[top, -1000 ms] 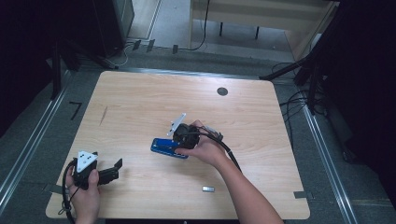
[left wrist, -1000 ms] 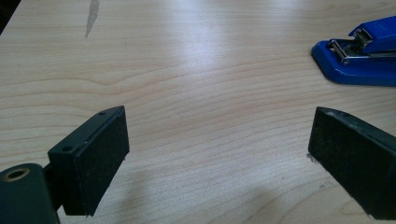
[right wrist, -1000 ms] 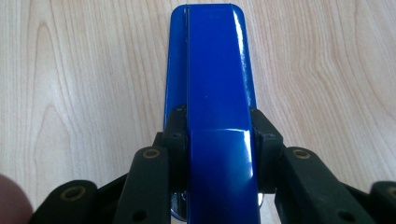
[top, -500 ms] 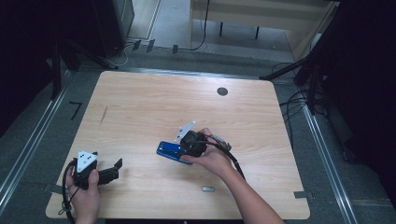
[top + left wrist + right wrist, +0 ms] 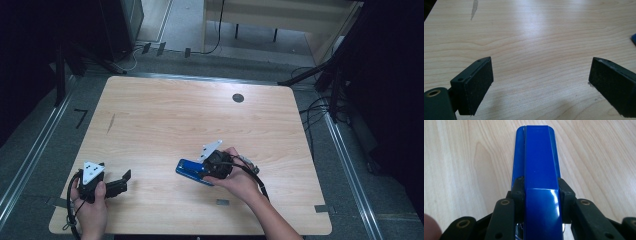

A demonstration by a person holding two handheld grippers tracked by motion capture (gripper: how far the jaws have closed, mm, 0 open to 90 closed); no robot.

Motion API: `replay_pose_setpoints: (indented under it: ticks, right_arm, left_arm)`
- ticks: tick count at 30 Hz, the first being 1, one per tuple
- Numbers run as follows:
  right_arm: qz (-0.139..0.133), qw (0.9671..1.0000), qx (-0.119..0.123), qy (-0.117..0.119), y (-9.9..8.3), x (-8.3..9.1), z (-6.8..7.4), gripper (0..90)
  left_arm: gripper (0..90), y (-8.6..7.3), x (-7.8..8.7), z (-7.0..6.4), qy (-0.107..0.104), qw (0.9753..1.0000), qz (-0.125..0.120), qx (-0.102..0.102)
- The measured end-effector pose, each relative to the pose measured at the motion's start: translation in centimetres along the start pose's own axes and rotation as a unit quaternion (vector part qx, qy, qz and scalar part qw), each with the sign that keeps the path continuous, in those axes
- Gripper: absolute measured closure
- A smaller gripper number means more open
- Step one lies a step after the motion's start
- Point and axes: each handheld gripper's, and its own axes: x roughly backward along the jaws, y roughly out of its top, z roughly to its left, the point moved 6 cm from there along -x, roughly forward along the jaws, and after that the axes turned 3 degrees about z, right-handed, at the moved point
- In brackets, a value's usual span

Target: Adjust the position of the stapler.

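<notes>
1. The right gripper (image 5: 541, 192) clamps the blue stapler (image 5: 540, 170) between both jaws, at its rear half.
2. The stapler lies on the bench (image 5: 165, 120), projecting forward beyond the right gripper.
3. The left gripper (image 5: 541, 82), well left of the stapler, stands spread and empty.

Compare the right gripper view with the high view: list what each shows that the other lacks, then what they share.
Right gripper view alone: the black pads pressed against both long sides of the blue stapler.

High view alone: the left gripper apart near the table's front left corner, a dark round disc, and a small grey piece at the front edge.

Both: the stapler in the right gripper over light wood.
</notes>
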Motion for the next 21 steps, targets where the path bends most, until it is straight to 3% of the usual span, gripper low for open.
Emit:
replay_pose_setpoints:
  ticks: [10, 13, 16, 20, 21]
  right_arm:
    - [-0.015, 0.9995, -0.024, -0.012, -1.6, 0.8, 1.0, 66.9]
    - [-0.037, 0.9988, -0.022, -0.021, -1.8, 0.8, 1.1, 63.7]
    - [-0.066, 0.997, -0.04, 0.004, -2.1, 1.5, 1.4, 51.2]
    - [-0.115, 0.9909, -0.069, -0.002, -2.7, 3.4, 1.3, 49.2]
    - [-0.115, 0.9909, -0.069, -0.002, -2.7, 3.4, 1.3, 49.2]
  left_arm:
    - [5.9, 0.0, 0.1, -0.1, 0.004, 1.0, -0.003, -0.003]
    - [5.9, 0.1, 0.1, -0.2, 0.011, 0.9999, -0.008, -0.007]
    - [5.9, 0.2, -0.1, -0.7, 0.022, 0.9995, -0.008, -0.02]
    - [5.9, 0.5, -0.4, -2.4, 0.005, 0.9991, -0.012, -0.041]
    - [5.9, 0.5, -0.4, -2.4, 0.005, 0.9991, -0.012, -0.041]
